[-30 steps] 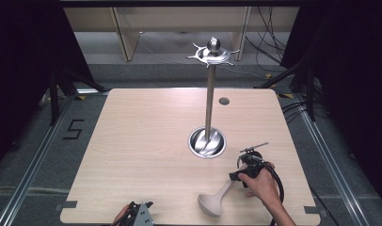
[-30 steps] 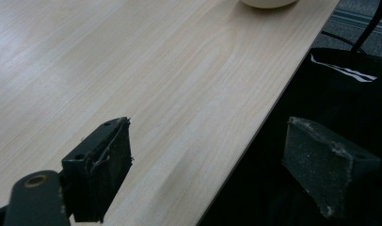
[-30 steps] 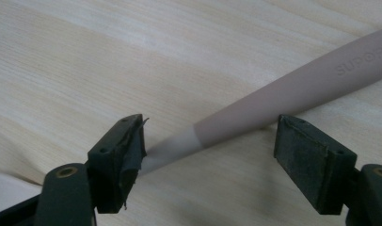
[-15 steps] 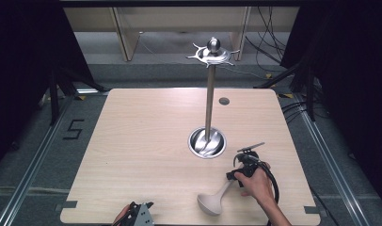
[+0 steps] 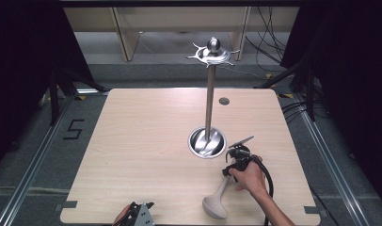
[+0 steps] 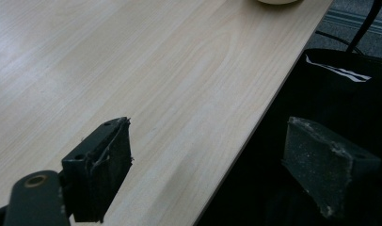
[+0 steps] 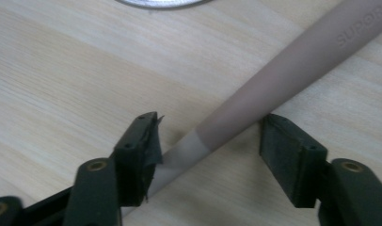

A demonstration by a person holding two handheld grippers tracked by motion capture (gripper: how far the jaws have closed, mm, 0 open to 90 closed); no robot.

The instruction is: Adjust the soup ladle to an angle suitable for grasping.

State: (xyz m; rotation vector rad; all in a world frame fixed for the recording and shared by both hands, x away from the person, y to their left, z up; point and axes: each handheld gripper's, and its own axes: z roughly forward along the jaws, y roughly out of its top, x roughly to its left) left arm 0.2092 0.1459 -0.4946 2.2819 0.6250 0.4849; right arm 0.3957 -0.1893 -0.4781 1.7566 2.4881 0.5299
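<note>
Right hand (image 5: pixel 249 177) reaches in from the near right corner, forearm angled toward the desk centre, wrist low over the surface. The right claw (image 5: pixel 229 168) sits at the handle of a beige, long-handled plastic ladle (image 5: pixel 216 200) lying flat on the light wooden desk (image 5: pixel 142 141). In the right gripper view the right claw (image 7: pixel 208 155) has its jaws apart, one on each side of the ladle handle (image 7: pixel 274 80); the left jaw is touching or just beside the handle, the right jaw stands slightly off it, so no firm hold is evident.

The ladle's bowl points toward the near edge, the handle toward a tall polished steel utensil stand (image 5: pixel 208 94) with round base and hooked crown, near desk centre. The handle end lies near the stand's base but apart from it.

Left claw (image 5: pixel 137 215) rests at the near edge, left of centre. In the left gripper view the left claw (image 6: pixel 217 174) is wide open and holds nothing, one jaw over the desk, the other beyond its edge.

The left and far parts of the desk offer open room.
</note>
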